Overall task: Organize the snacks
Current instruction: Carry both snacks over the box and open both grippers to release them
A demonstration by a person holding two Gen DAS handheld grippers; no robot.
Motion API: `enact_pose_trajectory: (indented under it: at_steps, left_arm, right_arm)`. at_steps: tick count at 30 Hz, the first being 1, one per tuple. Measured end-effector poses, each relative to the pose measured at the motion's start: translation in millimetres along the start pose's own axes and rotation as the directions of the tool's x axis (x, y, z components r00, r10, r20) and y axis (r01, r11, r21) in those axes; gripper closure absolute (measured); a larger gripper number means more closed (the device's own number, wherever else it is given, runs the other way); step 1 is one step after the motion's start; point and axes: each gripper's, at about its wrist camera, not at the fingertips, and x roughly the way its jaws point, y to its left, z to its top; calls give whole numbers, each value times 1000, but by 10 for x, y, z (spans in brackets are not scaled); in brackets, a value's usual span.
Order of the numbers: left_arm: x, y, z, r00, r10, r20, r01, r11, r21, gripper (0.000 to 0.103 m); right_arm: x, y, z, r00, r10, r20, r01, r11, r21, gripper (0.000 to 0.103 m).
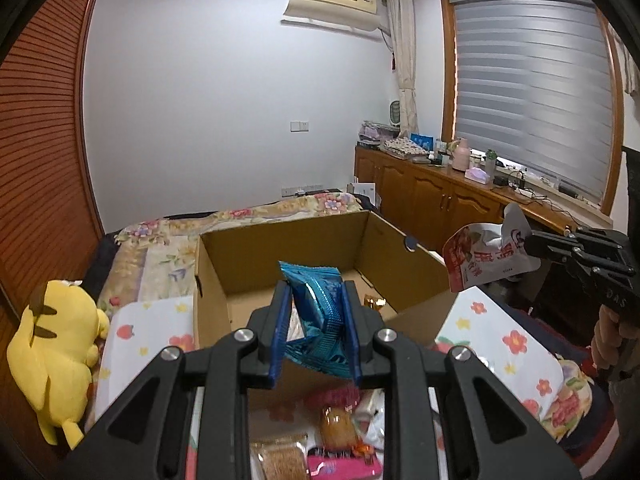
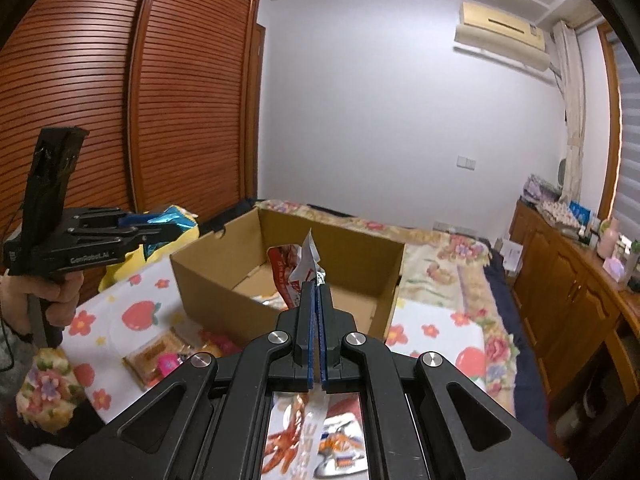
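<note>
Left wrist view shows your left gripper [image 1: 316,300] clamped on the blue foil packet [image 1: 318,304], held above the cardboard box [image 1: 280,248]; your right gripper [image 1: 532,246] pinches the red-and-white pouch [image 1: 480,258] tight. Carry both over the box's open floor before releasing. Only the right wrist view shows your hand [image 2: 56,300] on the left handle

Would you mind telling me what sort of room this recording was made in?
Most likely a home bedroom: a bed with a floral quilt, a louvred wooden wardrobe, and a wall air conditioner beside a window blind.
</note>
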Motion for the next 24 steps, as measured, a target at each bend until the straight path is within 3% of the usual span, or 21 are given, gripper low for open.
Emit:
enact_pose_trajectory:
  at_steps: [13,24]
  left_arm:
    - [519,102,175,999,13,-52,-15,999,-39,81]
    - [900,245,-55,989,37,-145,-48,996,-76,81]
  right_arm:
    - [489,-33,119,998,-50,-37,48,998,-42,103]
    - [927,-54,-113,987,-87,-138,79,995,-65,103]
